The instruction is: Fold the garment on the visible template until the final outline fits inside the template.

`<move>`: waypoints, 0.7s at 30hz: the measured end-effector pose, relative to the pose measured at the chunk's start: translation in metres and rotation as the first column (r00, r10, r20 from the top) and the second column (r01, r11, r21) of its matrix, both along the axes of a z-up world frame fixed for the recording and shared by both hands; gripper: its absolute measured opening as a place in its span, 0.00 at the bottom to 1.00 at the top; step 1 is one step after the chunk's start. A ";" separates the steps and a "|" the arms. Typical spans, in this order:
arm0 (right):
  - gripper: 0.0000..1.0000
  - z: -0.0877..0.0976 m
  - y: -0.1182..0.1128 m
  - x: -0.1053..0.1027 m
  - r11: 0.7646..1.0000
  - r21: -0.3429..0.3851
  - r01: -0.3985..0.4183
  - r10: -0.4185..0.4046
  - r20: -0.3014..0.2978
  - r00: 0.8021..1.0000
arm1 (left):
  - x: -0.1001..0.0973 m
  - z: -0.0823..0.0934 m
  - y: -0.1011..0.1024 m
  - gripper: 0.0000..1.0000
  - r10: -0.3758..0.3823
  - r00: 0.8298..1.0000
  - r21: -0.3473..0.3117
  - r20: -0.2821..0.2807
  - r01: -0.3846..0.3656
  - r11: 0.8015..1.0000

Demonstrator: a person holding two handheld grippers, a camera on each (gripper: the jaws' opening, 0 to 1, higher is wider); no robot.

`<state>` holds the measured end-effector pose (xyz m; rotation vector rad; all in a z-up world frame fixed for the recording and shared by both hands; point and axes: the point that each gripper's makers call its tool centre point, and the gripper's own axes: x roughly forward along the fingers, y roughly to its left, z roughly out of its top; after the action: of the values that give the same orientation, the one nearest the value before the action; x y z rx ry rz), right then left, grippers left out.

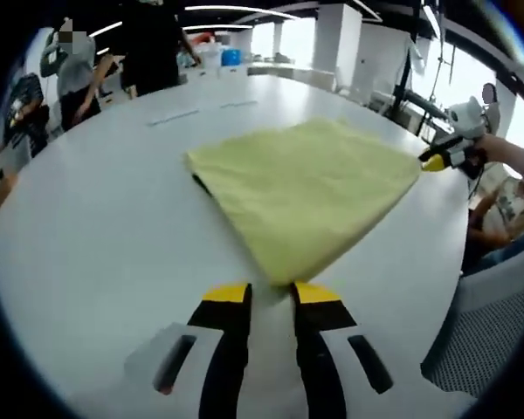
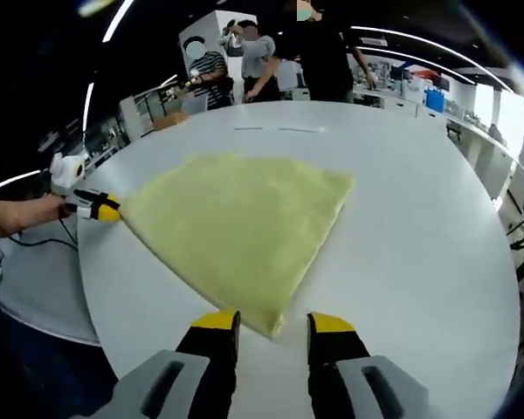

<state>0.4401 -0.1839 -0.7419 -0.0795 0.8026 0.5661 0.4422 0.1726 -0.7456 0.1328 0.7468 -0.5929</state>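
Observation:
A pale yellow garment (image 1: 301,192) lies flat on the round white table (image 1: 96,253), folded into a rough triangle. A dark strip (image 1: 201,184) peeks out from under its left edge. In the left gripper view my left gripper (image 1: 271,292) is open, its yellow tips on either side of the near garment corner. My right gripper (image 1: 437,161) touches the far right corner. In the right gripper view the garment (image 2: 236,227) points a corner at my open right gripper (image 2: 273,323), and the left gripper (image 2: 100,210) sits at the garment's left corner.
Several people (image 2: 271,57) stand beyond the far table edge. Thin tape marks (image 2: 279,129) lie on the table behind the garment. A person's hand (image 2: 22,214) holds the left gripper past the table rim. A mesh chair (image 1: 476,340) stands at the right.

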 end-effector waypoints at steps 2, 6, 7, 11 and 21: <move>0.38 0.002 0.001 0.001 1.000 0.008 0.005 -0.005 0.009 1.000 | 0.002 0.003 -0.001 0.24 0.009 1.000 -0.013 0.004 -0.009 1.000; 0.49 0.008 0.005 0.004 1.000 0.026 0.006 -0.007 0.032 0.999 | 0.008 0.012 -0.006 0.36 0.021 0.999 -0.046 0.031 -0.019 0.999; 0.52 0.010 0.006 0.004 1.000 0.030 0.007 -0.008 0.039 0.999 | 0.010 0.014 -0.007 0.39 0.023 0.999 -0.051 0.041 -0.021 0.998; 0.64 0.019 0.013 0.006 0.998 0.057 -0.008 0.004 0.068 0.998 | 0.014 0.023 -0.011 0.51 0.025 0.998 -0.063 0.065 -0.021 0.998; 0.88 0.055 0.035 0.000 0.993 0.080 -0.086 0.074 0.147 0.986 | 0.014 0.064 -0.021 0.85 0.015 0.987 -0.113 0.163 0.003 0.994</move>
<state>0.4397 -0.1487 -0.6868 -0.0725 0.6356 0.6632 0.4558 0.1519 -0.6815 0.0730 0.5533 -0.6095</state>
